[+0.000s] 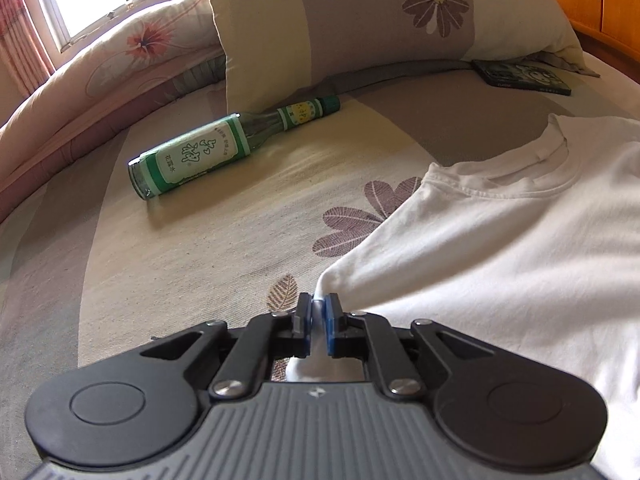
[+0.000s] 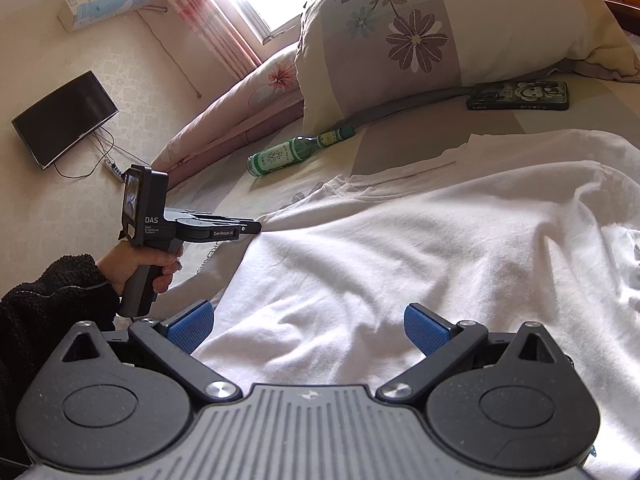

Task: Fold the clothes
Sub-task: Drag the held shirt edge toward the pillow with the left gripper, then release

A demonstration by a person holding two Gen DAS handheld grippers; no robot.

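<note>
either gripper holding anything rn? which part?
Left gripper pinches the white cotton T-shirt at its sleeve edge. Right gripper holds nothing, jaws wide open over the shirt.

The white cotton T-shirt [image 1: 500, 248] runs off the right edge in both wrist views, so its far sleeve and hem stay unseen. The small print on the green glass bottle [image 1: 224, 144] with its white label is too fine to read. The dark rectangular phone case [image 1: 522, 76] is partly tucked under the flowered pillow [image 1: 340, 32].
</note>
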